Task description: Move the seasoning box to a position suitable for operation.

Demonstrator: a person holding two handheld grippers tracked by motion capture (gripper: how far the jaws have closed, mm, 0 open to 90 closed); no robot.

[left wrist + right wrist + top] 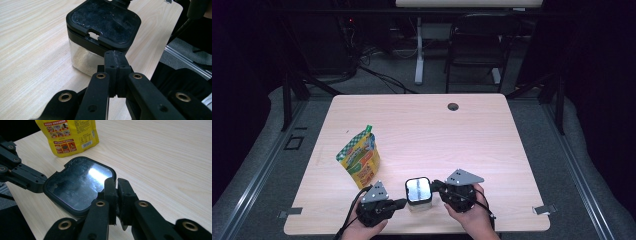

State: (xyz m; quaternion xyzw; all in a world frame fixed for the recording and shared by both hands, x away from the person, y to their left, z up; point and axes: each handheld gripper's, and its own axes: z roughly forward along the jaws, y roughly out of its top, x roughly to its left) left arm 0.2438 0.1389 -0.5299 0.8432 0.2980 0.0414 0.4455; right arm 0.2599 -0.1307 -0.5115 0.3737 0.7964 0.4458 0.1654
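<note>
Small square jar (418, 194) upright near the worktop's (462, 145) near edge, between the two claws; clear walls, black lid (103, 21), a little pale powder at the bottom. Yellow pouch (359, 159) standing well apart, to the jar's left and farther back.

Left claw (115, 60) closed, pads together with nothing between them, tip touching or just short of the jar's side, right under the lid rim. Right claw (116, 187) nearly closed, a thin gap between the pads, tip at the lid's edge on the jar's opposite side; whether pinching the rim or only resting against it, cannot tell.

Handling, as a judgement: light, being almost empty, so apt to slide or tip under a sideways push. Walls stiff and smooth, likely slippery; glossy lid top offering no purchase. Best hold across the two flat clear sides below the lid, claw opened wide first. For lifting the lid, the small notch (93, 34) in its rim on the left claw's side looks the likeliest place to catch, with the other claw steadying the body. Powder loose: keep upright.
</note>
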